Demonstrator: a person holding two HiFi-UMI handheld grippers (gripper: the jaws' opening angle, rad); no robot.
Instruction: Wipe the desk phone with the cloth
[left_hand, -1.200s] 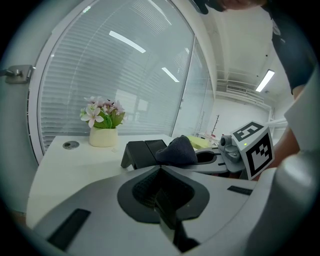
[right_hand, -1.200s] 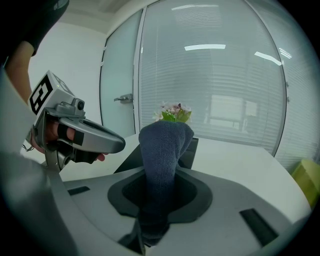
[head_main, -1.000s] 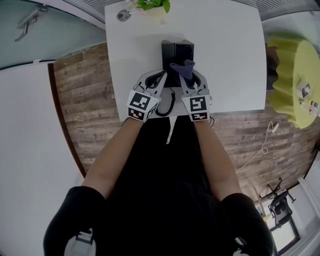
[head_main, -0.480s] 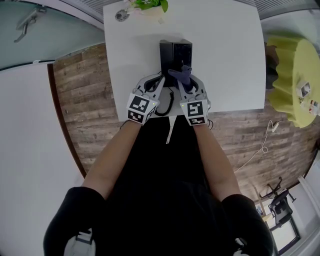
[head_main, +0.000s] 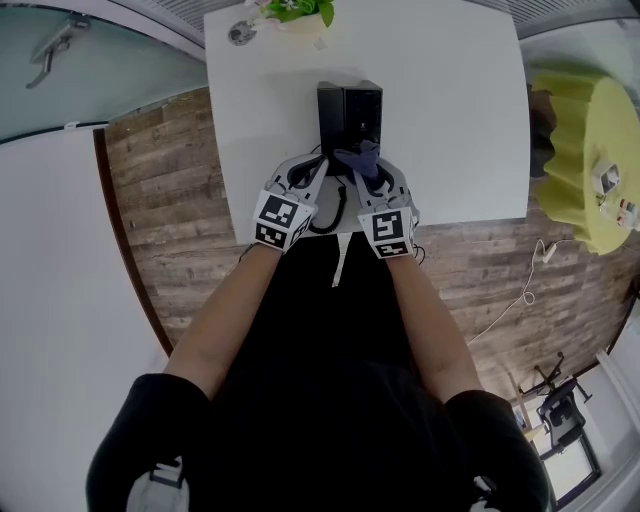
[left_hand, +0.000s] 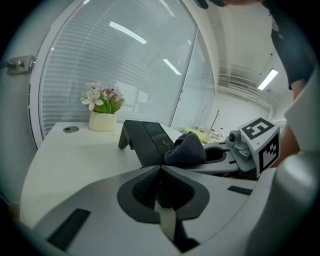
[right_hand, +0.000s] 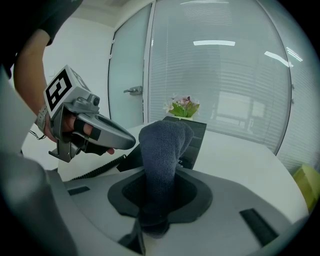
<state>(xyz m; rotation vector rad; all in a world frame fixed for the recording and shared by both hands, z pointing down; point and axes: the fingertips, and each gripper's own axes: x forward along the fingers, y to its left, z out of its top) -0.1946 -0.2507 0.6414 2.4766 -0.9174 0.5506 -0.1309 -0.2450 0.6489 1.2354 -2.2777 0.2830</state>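
The black desk phone (head_main: 350, 105) stands on the white table (head_main: 450, 110). My right gripper (head_main: 358, 172) is shut on a dark blue cloth (head_main: 358, 156), which rests at the phone's near end. In the right gripper view the cloth (right_hand: 162, 150) sticks up out of the jaws in front of the phone (right_hand: 199, 134). My left gripper (head_main: 322, 163) is shut with nothing in it, just left of the cloth, at the phone's near left corner. In the left gripper view its tips (left_hand: 160, 169) meet short of the phone (left_hand: 147, 140), with the cloth (left_hand: 186, 150) to the right.
The phone's coiled cord (head_main: 335, 205) loops on the table between the grippers, near the front edge. A flower pot (head_main: 295, 12) and a small round disc (head_main: 240, 32) sit at the far edge. A yellow round seat (head_main: 590, 150) stands right of the table.
My right gripper has drawn the cloth back along the phone toward me. The left gripper has hardly moved.
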